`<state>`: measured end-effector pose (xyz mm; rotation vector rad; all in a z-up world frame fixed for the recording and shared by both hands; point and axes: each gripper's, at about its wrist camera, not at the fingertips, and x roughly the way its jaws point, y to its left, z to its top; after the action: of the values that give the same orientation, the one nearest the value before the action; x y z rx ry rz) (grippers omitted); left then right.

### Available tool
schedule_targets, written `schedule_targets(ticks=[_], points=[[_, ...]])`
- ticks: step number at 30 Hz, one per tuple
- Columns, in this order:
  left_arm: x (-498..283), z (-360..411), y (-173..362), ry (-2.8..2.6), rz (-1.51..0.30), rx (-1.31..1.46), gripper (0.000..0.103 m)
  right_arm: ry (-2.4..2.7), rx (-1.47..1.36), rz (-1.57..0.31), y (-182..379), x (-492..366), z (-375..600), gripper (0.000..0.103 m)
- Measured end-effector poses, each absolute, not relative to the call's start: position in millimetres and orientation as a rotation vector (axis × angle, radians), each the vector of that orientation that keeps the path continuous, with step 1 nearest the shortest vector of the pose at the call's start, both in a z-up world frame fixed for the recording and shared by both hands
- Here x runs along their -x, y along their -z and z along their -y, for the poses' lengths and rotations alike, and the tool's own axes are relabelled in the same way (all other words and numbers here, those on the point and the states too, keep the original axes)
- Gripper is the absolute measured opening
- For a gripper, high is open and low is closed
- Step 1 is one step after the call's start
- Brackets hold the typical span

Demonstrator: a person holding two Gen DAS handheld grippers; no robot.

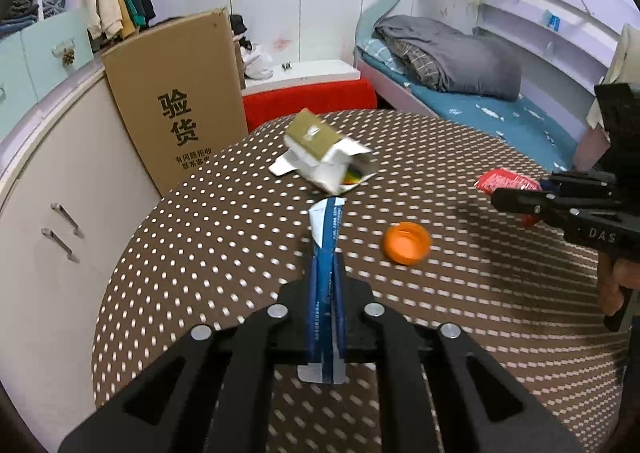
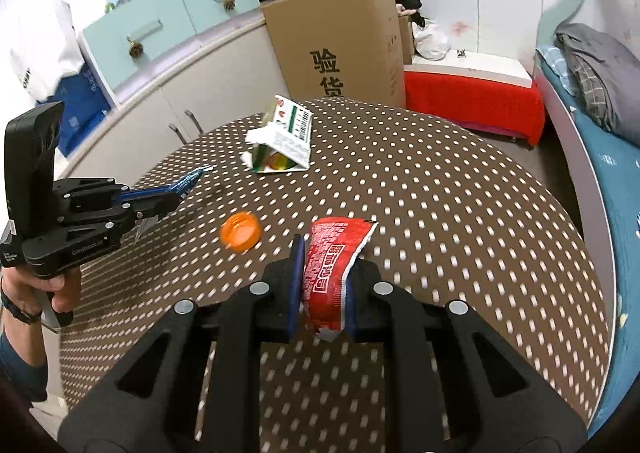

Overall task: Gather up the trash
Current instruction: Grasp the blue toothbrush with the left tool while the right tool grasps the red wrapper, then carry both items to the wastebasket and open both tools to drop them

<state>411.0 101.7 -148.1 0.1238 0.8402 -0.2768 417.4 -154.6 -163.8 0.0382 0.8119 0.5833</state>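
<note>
My left gripper (image 1: 326, 265) is shut on a flat blue and white wrapper (image 1: 325, 221), which sticks out forward over the table. My right gripper (image 2: 326, 257) is shut on a red printed wrapper (image 2: 334, 253), held just above the cloth. Between the two lies an orange bottle cap (image 1: 406, 243) (image 2: 240, 231) on its side. A crumpled cardboard packet (image 1: 320, 151) (image 2: 286, 141) lies further back. Each view shows the other gripper: the right gripper (image 1: 520, 189) with the red wrapper (image 1: 505, 180), and the left gripper (image 2: 176, 195) with the blue wrapper (image 2: 191, 178).
The round table (image 1: 192, 237) wears a brown cloth with white dots. A tall cardboard box (image 1: 180, 93) leans against the cabinet (image 1: 60, 181) behind it. A red-covered bench (image 1: 312, 99) and a bed (image 1: 460, 61) stand beyond. A person's hand (image 2: 60, 289) grips the left handle.
</note>
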Motion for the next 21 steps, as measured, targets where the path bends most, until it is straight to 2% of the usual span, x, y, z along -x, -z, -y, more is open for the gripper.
schedule_targets(ticks=[10,21], points=[[-357,-45,108,0.338,-0.746,-0.071,0.007,-0.529,-0.125,-0.716,123,-363,233,0.017],[-342,52,72,0.508,-0.668,0.028,0.007,-0.413,-0.21,-0.58,80,-316,330,0.017]])
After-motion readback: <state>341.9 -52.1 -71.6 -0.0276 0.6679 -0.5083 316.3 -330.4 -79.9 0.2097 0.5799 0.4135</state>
